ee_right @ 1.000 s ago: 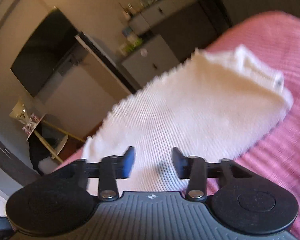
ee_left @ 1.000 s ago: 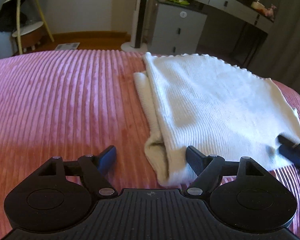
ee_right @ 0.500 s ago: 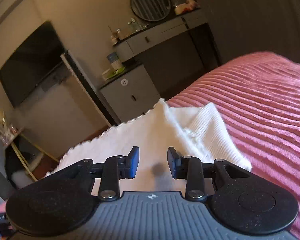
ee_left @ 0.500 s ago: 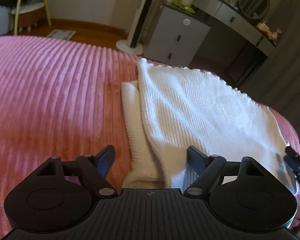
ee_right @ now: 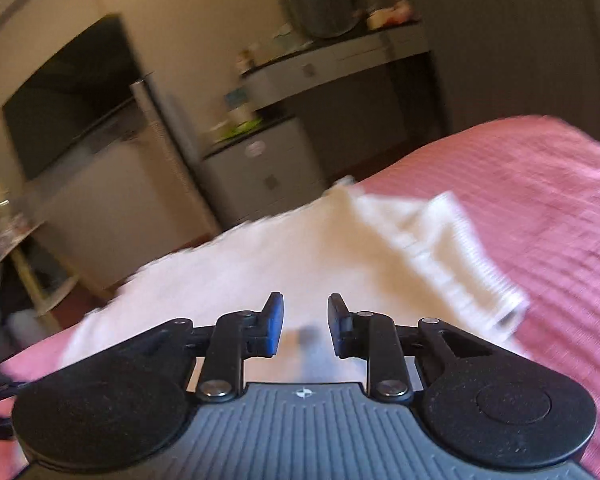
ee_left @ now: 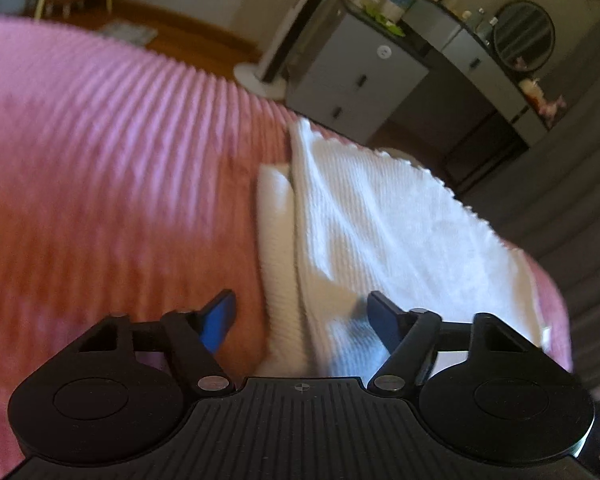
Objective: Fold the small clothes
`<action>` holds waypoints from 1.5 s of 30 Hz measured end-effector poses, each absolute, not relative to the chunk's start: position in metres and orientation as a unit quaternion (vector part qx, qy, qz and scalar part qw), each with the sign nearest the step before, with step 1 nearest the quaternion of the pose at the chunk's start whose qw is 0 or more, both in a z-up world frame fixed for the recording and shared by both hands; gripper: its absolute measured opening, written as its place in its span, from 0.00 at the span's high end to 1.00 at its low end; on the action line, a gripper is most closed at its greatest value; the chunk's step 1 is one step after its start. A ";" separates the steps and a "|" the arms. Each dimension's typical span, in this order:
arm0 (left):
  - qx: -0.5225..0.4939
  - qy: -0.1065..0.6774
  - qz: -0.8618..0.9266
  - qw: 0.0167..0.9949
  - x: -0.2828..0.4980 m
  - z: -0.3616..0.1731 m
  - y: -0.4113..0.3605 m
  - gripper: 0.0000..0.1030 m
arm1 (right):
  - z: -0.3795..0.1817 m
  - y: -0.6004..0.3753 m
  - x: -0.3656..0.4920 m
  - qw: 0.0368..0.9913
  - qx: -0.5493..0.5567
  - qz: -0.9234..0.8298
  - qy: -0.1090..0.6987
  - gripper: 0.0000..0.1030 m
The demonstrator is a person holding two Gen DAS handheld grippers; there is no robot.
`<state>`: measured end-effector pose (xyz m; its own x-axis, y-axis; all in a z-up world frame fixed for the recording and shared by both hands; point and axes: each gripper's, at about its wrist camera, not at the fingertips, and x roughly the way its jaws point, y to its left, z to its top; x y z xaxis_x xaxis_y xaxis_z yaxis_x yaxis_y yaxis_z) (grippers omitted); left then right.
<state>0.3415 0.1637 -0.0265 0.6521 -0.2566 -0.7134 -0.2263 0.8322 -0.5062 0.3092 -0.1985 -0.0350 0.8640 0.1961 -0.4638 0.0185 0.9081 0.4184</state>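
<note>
A white ribbed knit garment [ee_left: 380,232] lies folded on the pink ribbed bedspread [ee_left: 100,160], with a sleeve or side strip [ee_left: 274,216] showing along its left edge. My left gripper [ee_left: 302,316] hangs low over the garment's near left corner. Its jaws are wide and closing; one finger is over the bedspread, the other over the cloth, and the pads do not press on it. In the right wrist view the garment [ee_right: 260,256] spreads ahead, a folded part [ee_right: 452,256] at its right. My right gripper [ee_right: 305,320] hovers just above it, jaws narrow and closing, nothing pinched.
Beyond the bed's far edge stand a grey drawer cabinet [ee_left: 352,80], a dressing table with a round mirror [ee_left: 524,36] and a floor stand's white base [ee_left: 260,78]. A dark television [ee_right: 68,92] hangs on the wall. The bedspread [ee_right: 540,200] stretches right of the garment.
My left gripper rolled and slid closer to the garment's near left corner, its jaws narrowing a little. The right gripper's jaws narrowed steadily as its view swung up and across the garment.
</note>
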 end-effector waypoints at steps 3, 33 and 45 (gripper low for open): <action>-0.308 0.417 -0.012 0.855 0.343 -0.030 0.165 0.37 | -0.032 -0.169 0.302 0.938 0.197 0.085 0.274 0.77; -0.335 0.419 -0.028 0.844 0.365 -0.016 0.159 0.81 | -0.048 -0.138 0.271 0.948 0.141 0.123 0.258 0.84; -0.288 0.393 -0.060 0.871 0.369 0.028 0.129 0.82 | -0.052 -0.147 0.271 0.936 0.183 0.122 0.276 0.84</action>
